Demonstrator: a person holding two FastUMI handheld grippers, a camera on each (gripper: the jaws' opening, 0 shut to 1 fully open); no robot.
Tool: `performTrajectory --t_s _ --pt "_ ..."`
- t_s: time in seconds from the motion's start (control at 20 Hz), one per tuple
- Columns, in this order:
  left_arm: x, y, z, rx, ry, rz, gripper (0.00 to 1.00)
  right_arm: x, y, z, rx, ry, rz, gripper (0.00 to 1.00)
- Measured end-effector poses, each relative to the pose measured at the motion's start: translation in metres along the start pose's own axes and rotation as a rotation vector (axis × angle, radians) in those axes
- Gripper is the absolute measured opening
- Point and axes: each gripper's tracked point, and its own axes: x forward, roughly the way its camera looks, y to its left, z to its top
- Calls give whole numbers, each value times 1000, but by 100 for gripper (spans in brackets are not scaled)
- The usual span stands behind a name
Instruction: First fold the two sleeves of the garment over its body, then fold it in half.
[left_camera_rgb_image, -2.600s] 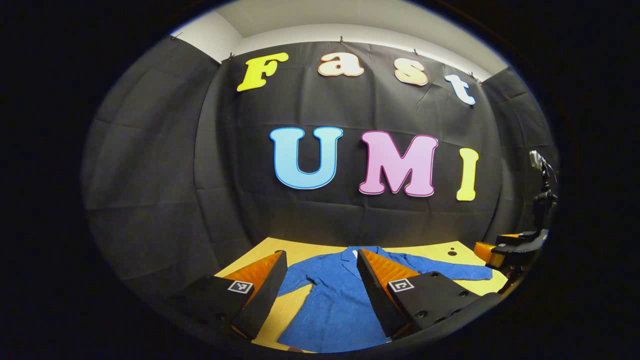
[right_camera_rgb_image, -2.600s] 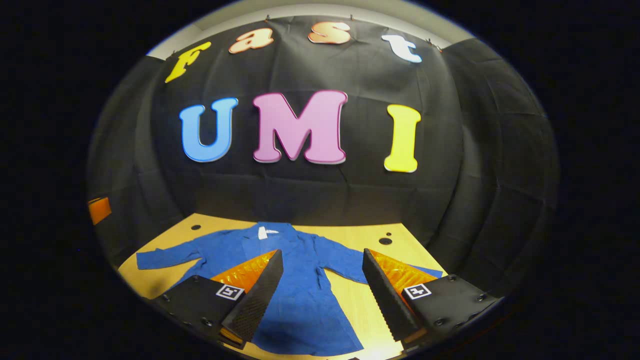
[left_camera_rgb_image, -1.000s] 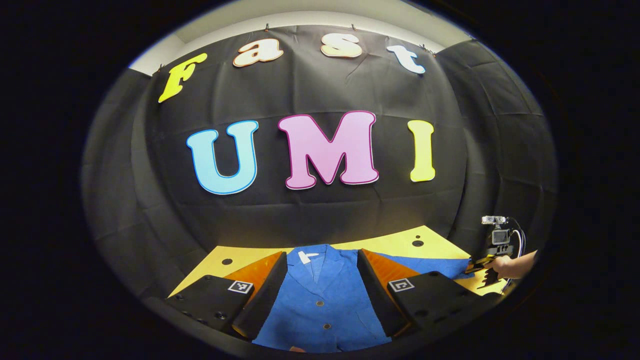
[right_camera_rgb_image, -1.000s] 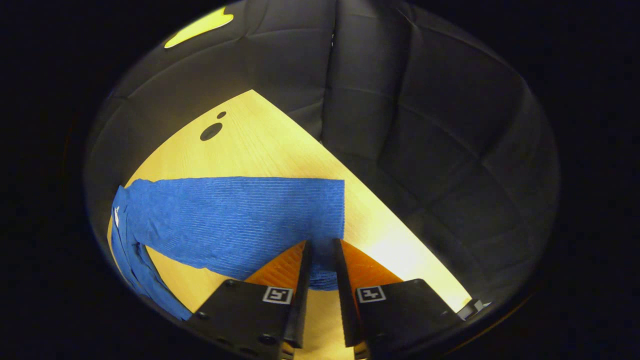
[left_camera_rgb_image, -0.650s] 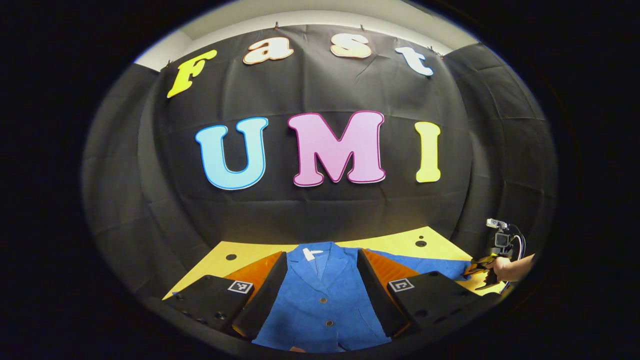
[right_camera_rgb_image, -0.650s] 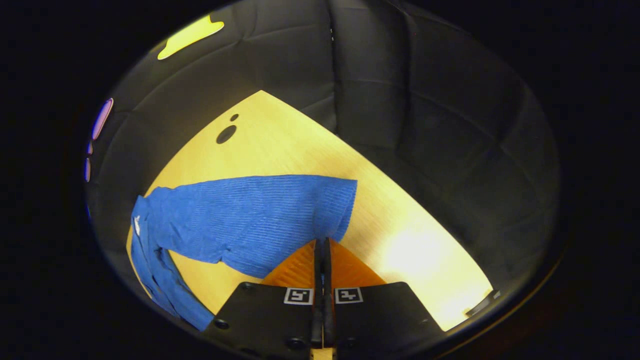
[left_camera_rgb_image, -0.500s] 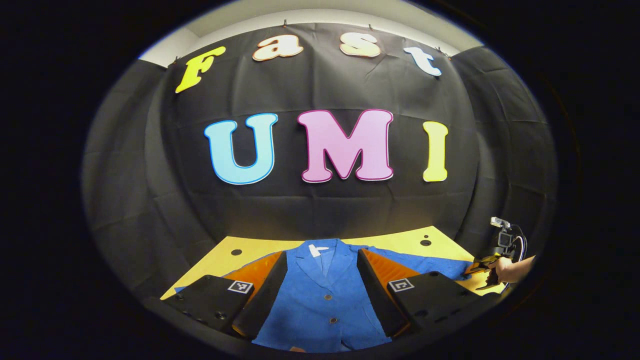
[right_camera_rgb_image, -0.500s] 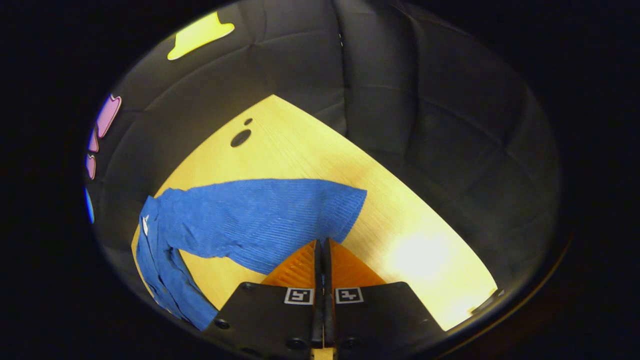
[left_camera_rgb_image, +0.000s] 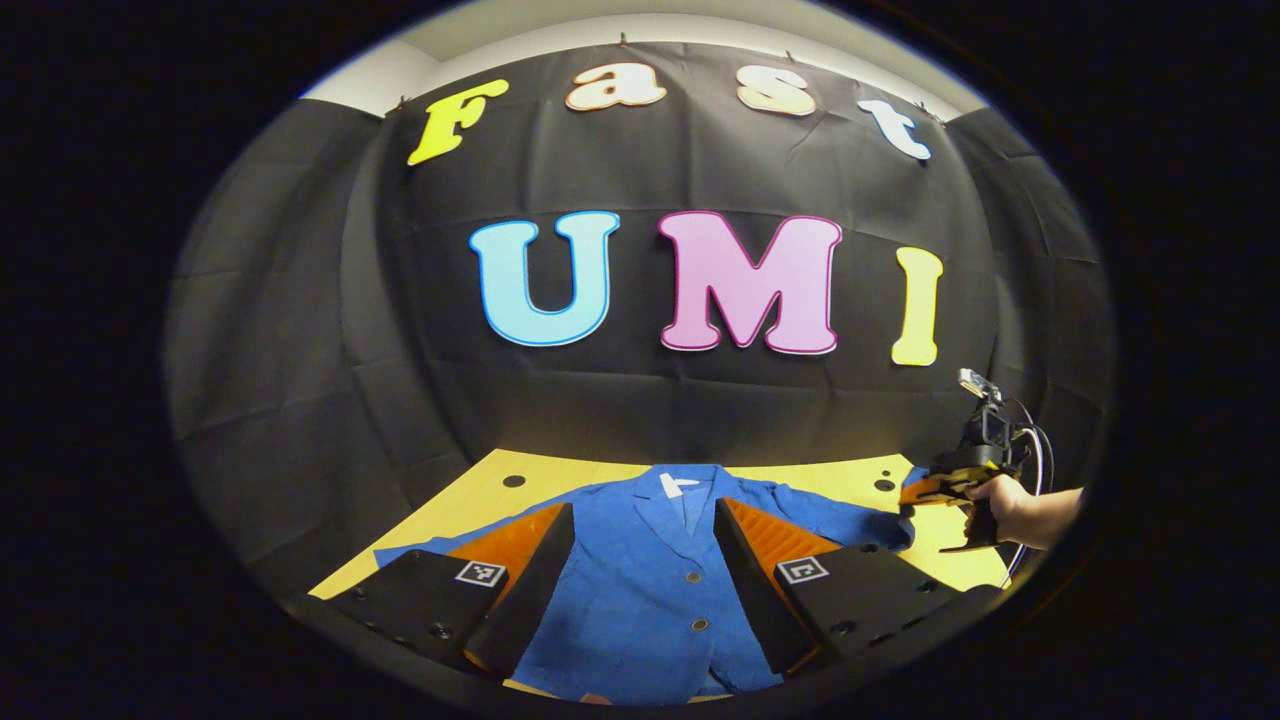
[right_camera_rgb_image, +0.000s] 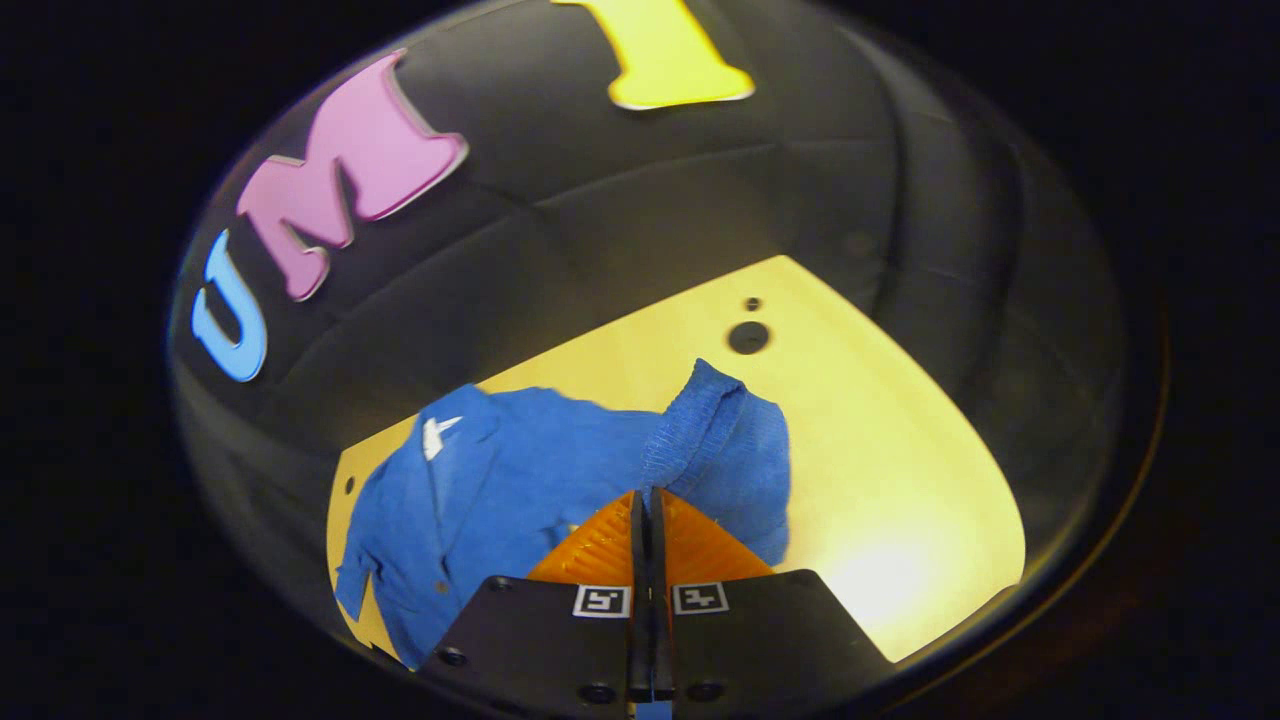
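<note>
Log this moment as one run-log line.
step: first sleeve fold | right gripper: shut on sleeve, lifted off table | left gripper: open above jacket | other sleeve: flat

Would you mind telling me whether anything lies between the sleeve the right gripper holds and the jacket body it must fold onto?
Nothing visible does: the right gripper holds the sleeve, and the jacket body lies bare.
</note>
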Motion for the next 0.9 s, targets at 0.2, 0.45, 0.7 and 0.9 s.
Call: performTrajectory --t_s 0.2,0.45,0.7,0.9 --pt "-11 32 -20 -64 25 56 80 20 113 -21 -106 47 143 0" --pt "-31 83 -45 -114 51 156 81 36 260 -82 -215 111 293 1" --pt "-40 143 -67 -190 60 232 81 60 363 -162 -291 200 383 1" --pt "-37 183 -92 -258 67 275 81 94 394 -204 -274 211 355 0"
